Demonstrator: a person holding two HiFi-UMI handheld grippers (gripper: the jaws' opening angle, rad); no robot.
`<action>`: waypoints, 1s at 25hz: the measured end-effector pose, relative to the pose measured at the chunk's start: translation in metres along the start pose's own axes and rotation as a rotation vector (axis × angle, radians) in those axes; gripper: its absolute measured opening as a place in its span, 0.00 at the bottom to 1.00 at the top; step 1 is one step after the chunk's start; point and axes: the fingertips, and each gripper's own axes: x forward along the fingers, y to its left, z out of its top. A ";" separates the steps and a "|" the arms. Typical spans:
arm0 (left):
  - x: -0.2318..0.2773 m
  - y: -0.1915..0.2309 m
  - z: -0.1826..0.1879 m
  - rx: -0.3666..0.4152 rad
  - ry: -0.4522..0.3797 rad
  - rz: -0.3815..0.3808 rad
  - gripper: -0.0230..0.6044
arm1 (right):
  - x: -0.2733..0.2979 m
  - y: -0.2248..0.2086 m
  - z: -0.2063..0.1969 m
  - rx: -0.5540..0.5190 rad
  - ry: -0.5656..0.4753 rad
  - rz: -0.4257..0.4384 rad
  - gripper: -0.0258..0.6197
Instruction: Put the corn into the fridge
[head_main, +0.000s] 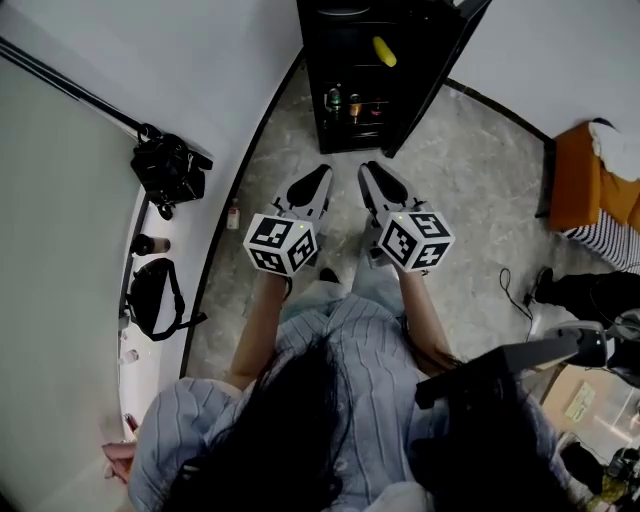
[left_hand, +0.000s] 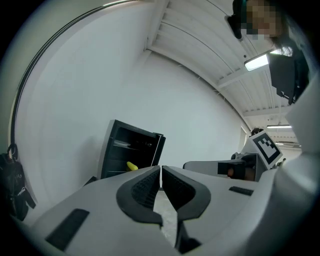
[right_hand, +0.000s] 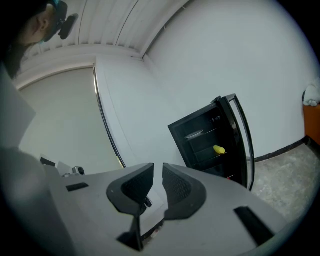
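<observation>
**Layout.** A grey marbled floor (head_main: 450, 200) carries a small black fridge cabinet (head_main: 311, 70) set against the white wall. Its glass-fronted door (head_main: 440, 75) stands swung open on the person's right. The person stands facing the open front, well apart from it, with a gripper in each hand.

**Left gripper** (head_main: 320, 172). It is held roughly level and aimed toward the fridge. In the left gripper view (left_hand: 161, 171) the jaws are pressed together and nothing sits between them.

**Right gripper** (head_main: 371, 168). It is held beside the left gripper at about the same reach. In the right gripper view (right_hand: 158, 169) the jaws stand a narrow slit apart with nothing between them.

**Task object.** The short yellow corn cob (head_main: 384, 51) lies on an upper shelf inside the fridge, clear of both grippers. It also shows in the left gripper view (left_hand: 132, 166) and the right gripper view (right_hand: 219, 149).

**Governing relation.** The cob lies straight ahead of the jaws, beyond the open front. Its long axis runs across the shelf at a slant, not pointing out at the person. In the head view it sits slightly right of the cabinet's middle, more in line with the right gripper, which is also on the door's side.

**Assessment.** The cob appears to be already placed. The remaining step is probably closing the door, and the right gripper is the better positioned for it.
</observation>
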 end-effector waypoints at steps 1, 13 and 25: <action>-0.003 -0.003 -0.001 0.000 -0.001 -0.010 0.07 | -0.005 0.003 -0.001 -0.002 0.000 0.002 0.14; -0.067 -0.042 -0.021 -0.006 0.005 -0.061 0.07 | -0.075 0.028 -0.012 -0.083 -0.028 0.028 0.12; -0.084 -0.049 -0.031 0.015 0.026 -0.061 0.07 | -0.100 0.044 -0.035 -0.119 -0.019 0.034 0.09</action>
